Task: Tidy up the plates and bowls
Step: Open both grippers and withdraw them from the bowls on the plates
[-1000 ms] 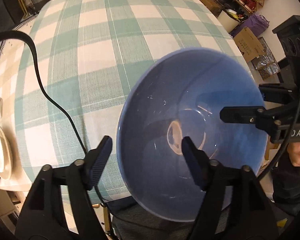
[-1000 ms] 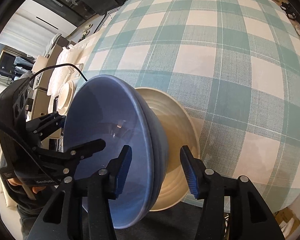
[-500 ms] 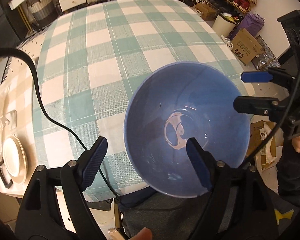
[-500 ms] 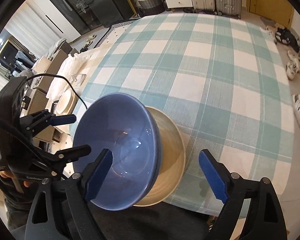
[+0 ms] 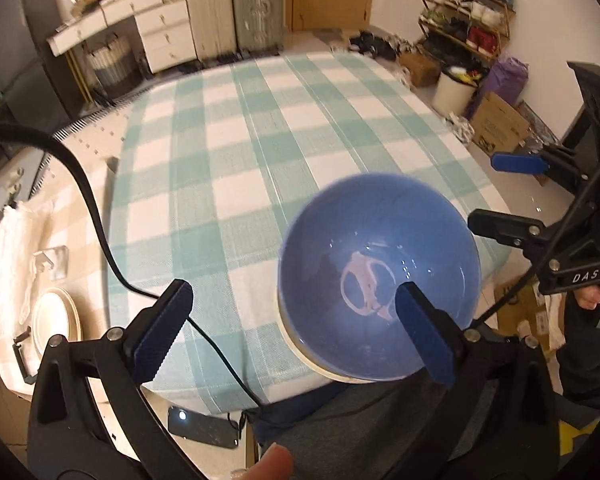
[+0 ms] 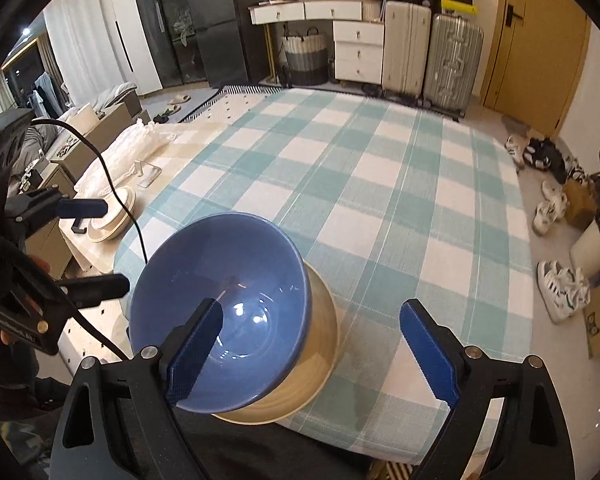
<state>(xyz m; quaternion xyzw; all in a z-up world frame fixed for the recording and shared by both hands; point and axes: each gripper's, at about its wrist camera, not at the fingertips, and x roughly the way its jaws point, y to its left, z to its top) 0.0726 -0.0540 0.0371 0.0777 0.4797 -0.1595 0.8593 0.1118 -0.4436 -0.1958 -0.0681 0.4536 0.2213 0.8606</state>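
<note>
A blue bowl (image 5: 380,276) (image 6: 220,300) sits nested in a cream bowl (image 5: 296,344) (image 6: 320,344) at the near edge of the checked table (image 5: 260,160) (image 6: 380,200). My left gripper (image 5: 292,292) (image 6: 100,246) hovers above the bowl's left side. Its jaws are opening, the pads touch nothing, and the bowl's left rim lies below the gap. My right gripper (image 6: 312,312) (image 5: 500,192) hangs wide open over the bowls' right rim, clear of both. A stack of cream plates (image 5: 56,320) (image 6: 112,216) rests on the side table to the left.
A black cable (image 5: 96,216) trails over the table's left corner. A white cloth (image 5: 12,248) and a small clear stand (image 6: 146,172) lie by the plates. A phone (image 5: 204,428) is on the floor below. Suitcases, drawers, shoes and boxes ring the table.
Both grippers have let go of the bowl's rim, spread their jaws and risen back from it. The blue bowl stays nested in the cream bowl.
</note>
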